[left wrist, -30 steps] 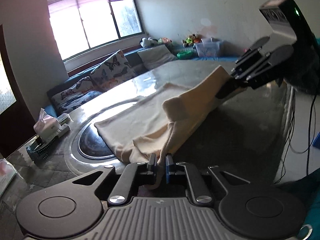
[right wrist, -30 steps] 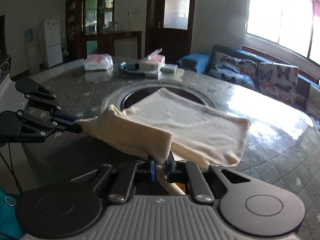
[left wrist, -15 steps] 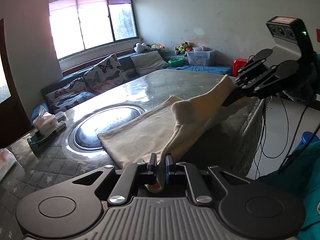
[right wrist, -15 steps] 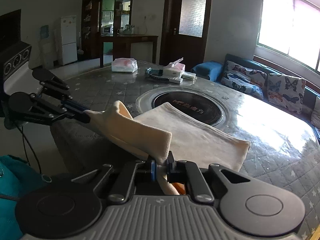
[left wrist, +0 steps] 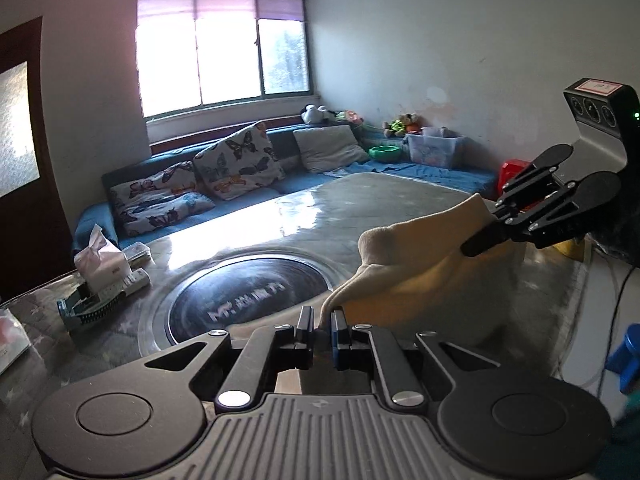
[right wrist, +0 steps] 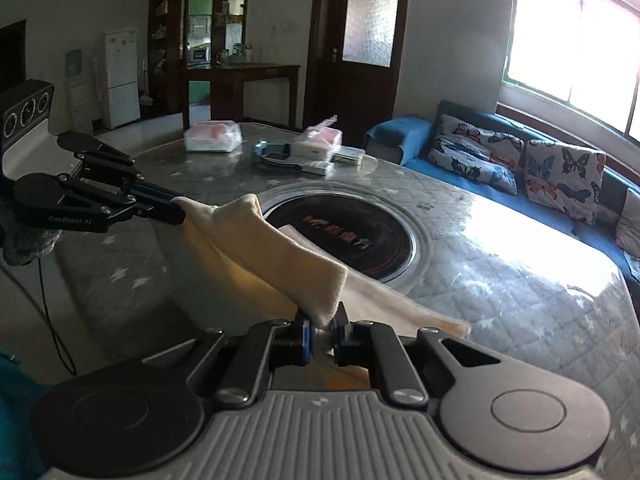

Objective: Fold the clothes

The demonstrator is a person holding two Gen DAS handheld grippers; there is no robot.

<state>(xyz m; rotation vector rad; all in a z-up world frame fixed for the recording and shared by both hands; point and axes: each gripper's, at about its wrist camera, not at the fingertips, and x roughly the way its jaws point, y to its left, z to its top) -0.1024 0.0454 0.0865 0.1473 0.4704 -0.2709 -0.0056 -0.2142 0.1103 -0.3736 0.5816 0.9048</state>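
Both grippers clamped on the cream garment (right wrist: 276, 258), one corner each. Left gripper (left wrist: 320, 322): jaws nearly shut, cloth edge pinched between. Right gripper (right wrist: 322, 328): same, jaws nearly shut on the folded corner. No slack grip visible on either.

Garment position: near edge lifted clear of the tabletop (right wrist: 500, 280) and strung between the two grippers; far part lying flat beside the dark round inset (right wrist: 352, 236), partly overlapping its rim. Lifted edge doubled over on itself, sagging a little in the middle.

Probable reason for the hold: two-corner pinch keeps the edge straight so it can be carried over the flat part for a fold. Grippers spread apart, likely to keep tension and avoid bunching. Judged mid-fold, fold not yet laid down.

View differences:
- Left wrist: right gripper (left wrist: 476, 246) seen from outside, biting the cloth corner at its tip; window, sofa cushions, tissue box (left wrist: 102, 260) at left. Flat part of garment mostly hidden behind own jaws.
- Right wrist: left gripper (right wrist: 178, 214) seen from outside, cloth trailing from its tip; flat part on the tabletop clear here, plus packets and clutter at the far side, door, fridge.

Risk guess: uneven carry would skew the fold line.
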